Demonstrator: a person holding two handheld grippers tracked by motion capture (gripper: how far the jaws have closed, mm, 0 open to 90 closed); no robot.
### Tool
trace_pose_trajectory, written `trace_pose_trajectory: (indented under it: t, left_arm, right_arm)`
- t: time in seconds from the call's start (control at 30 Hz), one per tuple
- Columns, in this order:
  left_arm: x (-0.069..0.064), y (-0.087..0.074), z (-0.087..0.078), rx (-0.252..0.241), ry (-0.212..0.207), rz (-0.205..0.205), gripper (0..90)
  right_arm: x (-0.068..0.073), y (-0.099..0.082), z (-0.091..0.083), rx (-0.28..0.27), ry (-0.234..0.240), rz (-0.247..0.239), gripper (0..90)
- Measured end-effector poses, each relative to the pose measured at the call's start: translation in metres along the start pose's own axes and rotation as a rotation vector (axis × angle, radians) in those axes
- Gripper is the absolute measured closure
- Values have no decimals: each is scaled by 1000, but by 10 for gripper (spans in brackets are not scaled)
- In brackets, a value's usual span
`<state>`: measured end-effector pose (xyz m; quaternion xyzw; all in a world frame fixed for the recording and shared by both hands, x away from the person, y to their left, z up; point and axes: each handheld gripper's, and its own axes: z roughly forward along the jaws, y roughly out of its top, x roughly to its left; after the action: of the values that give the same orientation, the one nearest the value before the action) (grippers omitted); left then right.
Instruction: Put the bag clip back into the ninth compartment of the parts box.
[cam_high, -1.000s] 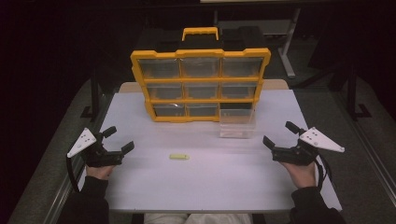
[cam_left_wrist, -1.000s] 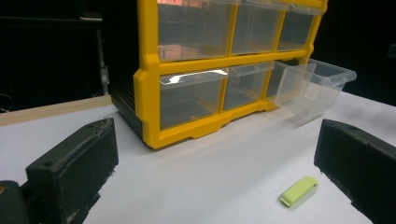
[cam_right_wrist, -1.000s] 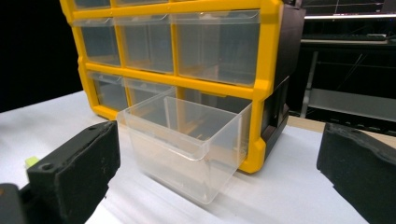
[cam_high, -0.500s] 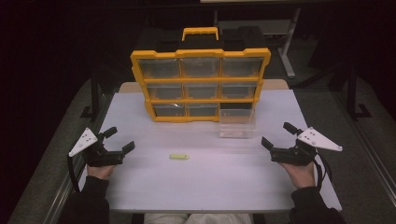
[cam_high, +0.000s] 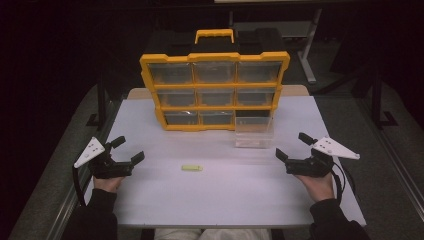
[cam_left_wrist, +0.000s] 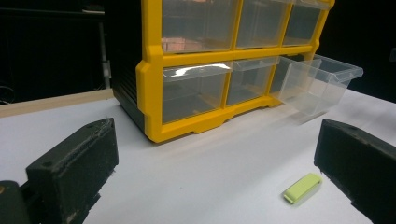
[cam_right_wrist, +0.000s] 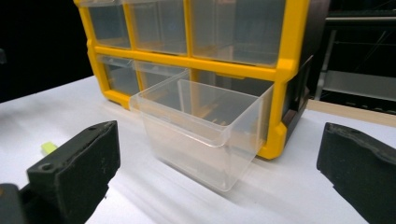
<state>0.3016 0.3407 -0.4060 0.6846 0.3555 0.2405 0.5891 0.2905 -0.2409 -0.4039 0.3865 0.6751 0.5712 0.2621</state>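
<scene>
Resting on a white table (cam_high: 165, 200), a small pale-green flat plastic tab (cam_high: 192, 168) lies between our two hand-held tongs, and the coming move turns on that placing. We judge the left black two-jaw gripper (cam_high: 128, 151) the nearer: the tab lies to its right, toward the table's middle, while the right black two-jaw gripper (cam_high: 292, 146) sits well apart on the far side. The tab's long axis runs across the table, left to right, so a grasp would close over its short width. Both sets of jaws stand wide and hold nothing. In the left gripper view the tab (cam_left_wrist: 302, 187) looks like a thin rounded rectangle, matte and light, lying flat. Behind it stands a yellow-framed organiser of clear drawers (cam_high: 215, 92), with one clear plastic drawer (cam_high: 254, 132) pulled out at its lower right corner.
</scene>
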Motion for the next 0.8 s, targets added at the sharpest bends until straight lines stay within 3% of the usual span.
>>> trace_pose_trajectory:
  t: [0.53, 0.8]
  left_arm:
    - [-1, 0, 1, 1, -8, 4, 0]
    - [-1, 0, 0, -1, -10, -2, 0]
  right_arm:
    - [8, 11, 10, 48, 45, -30, 0]
    - [20, 24, 26, 85, 111, -65, 0]
